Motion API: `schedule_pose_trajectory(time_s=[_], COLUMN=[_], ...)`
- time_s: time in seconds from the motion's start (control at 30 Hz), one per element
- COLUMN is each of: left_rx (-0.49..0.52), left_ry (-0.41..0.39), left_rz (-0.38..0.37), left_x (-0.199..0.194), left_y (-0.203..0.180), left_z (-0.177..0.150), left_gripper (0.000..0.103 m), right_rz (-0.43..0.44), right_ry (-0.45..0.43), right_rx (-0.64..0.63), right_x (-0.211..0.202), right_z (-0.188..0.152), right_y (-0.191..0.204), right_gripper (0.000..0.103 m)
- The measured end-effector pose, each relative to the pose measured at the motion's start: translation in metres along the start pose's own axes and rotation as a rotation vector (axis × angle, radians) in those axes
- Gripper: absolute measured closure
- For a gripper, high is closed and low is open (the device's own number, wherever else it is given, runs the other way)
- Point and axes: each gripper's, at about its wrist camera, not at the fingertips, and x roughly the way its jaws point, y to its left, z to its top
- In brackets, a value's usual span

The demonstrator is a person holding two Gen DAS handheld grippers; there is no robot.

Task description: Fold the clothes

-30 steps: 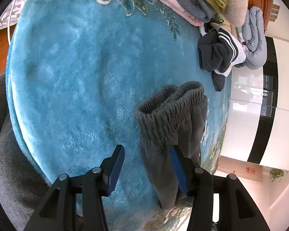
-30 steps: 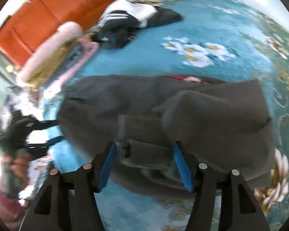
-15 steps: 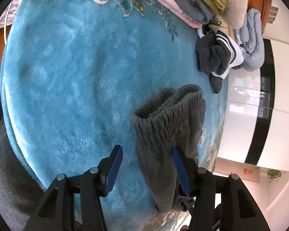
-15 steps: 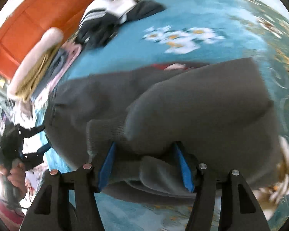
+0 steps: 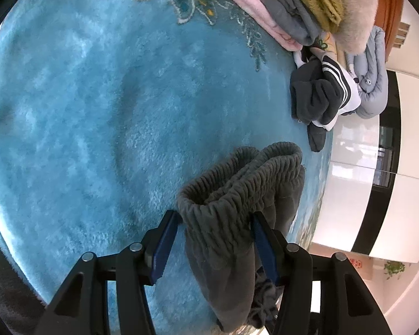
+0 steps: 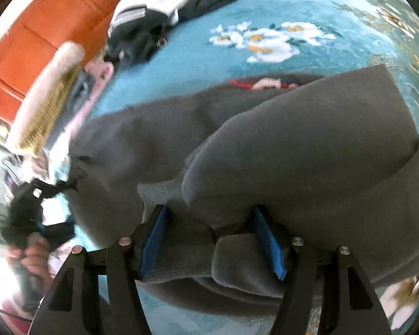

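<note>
Presently, the left gripper (image 5: pixel 215 240) stands partly parted over the blue carpet (image 5: pixel 97 111). Between its blue pads (image 5: pixel 164 243) hangs the elastic waistband of the grey sweatpants (image 5: pixel 237 201); the right pad lies against the fabric, the left pad stands just beside it, so whether it clamps cannot be told. Beyond, a folded stack of clothes (image 5: pixel 301 2) sits at the carpet's far edge, with a loose dark striped garment (image 5: pixel 321 95) and a pale grey padded item (image 5: pixel 374 78) near it.

From the right wrist view, the sweatpants (image 6: pixel 293 145) spread across the carpet, one leg doubled over the other. The right gripper (image 6: pixel 212 240) has its jaws well apart and lately widening, with a ribbed cuff (image 6: pixel 164 195) and bunched fabric lying between them. At far left, a hand (image 6: pixel 33 256) holds the other gripper at the garment's waist end. No containers are observed.
</note>
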Motion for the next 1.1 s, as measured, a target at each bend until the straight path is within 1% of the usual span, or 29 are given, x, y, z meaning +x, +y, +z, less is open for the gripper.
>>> schedule_pose_trajectory(time_s=[0.03,0.1,0.17,0.2,0.3,0.33,0.43,0.53,0.57,0.63,0.77,0.9,1.0,1.1], left_rx=[-0.001,0.0,0.035,0.05,0.05,0.065,0.125,0.208,0.255,0.382,0.711,1.012,1.199,1.357], left_ry=[-0.008,-0.032,-0.062,-0.076,-0.109,-0.134,-0.237,-0.316,-0.332,-0.354,-0.386,-0.39,-0.397,-0.377], left_rz=[0.001,0.01,0.016,0.015,-0.015,-0.012,0.02,0.066,0.087,0.139,0.245,0.324,0.396,0.455], left_x=[0.0,-0.001,-0.006,-0.01,-0.024,-0.032,-0.068,-0.102,-0.108,-0.111,-0.093,-0.069,-0.047,-0.022], left_y=[-0.001,-0.005,-0.013,-0.018,-0.027,-0.031,-0.045,-0.064,-0.074,-0.1,-0.164,-0.215,-0.235,-0.237], left_z=[0.0,-0.001,-0.004,-0.005,-0.003,-0.001,0.009,0.013,0.01,-0.006,-0.068,-0.14,-0.192,-0.24], left_gripper=[0.055,0.061,0.068,0.069,0.072,0.072,0.072,0.072,0.072,0.072,0.072,0.072,0.072,0.072], right_rz=[0.011,0.014,0.009,0.014,0.024,0.026,0.034,0.033,0.032,0.037,0.067,0.076,0.084,0.087], right_ry=[-0.01,-0.019,-0.021,-0.026,-0.048,-0.057,-0.097,-0.128,-0.131,-0.131,-0.125,-0.145,-0.154,-0.159], right_rx=[0.009,0.022,0.036,0.053,0.098,0.106,0.13,0.153,0.164,0.193,0.245,0.23,0.26,0.287], right_x=[-0.005,-0.014,-0.02,-0.023,-0.036,-0.04,-0.058,-0.067,-0.068,-0.066,-0.06,-0.067,-0.068,-0.068], right_z=[0.0,-0.002,-0.004,-0.006,-0.011,-0.012,-0.013,-0.012,-0.012,-0.013,-0.016,-0.017,-0.019,-0.023], right_y=[-0.001,-0.004,-0.008,-0.012,-0.024,-0.027,-0.039,-0.05,-0.055,-0.064,-0.072,-0.074,-0.084,-0.095], right_gripper=[0.037,0.037,0.037,0.037,0.037,0.037,0.037,0.037,0.037,0.037,0.037,0.037,0.037,0.037])
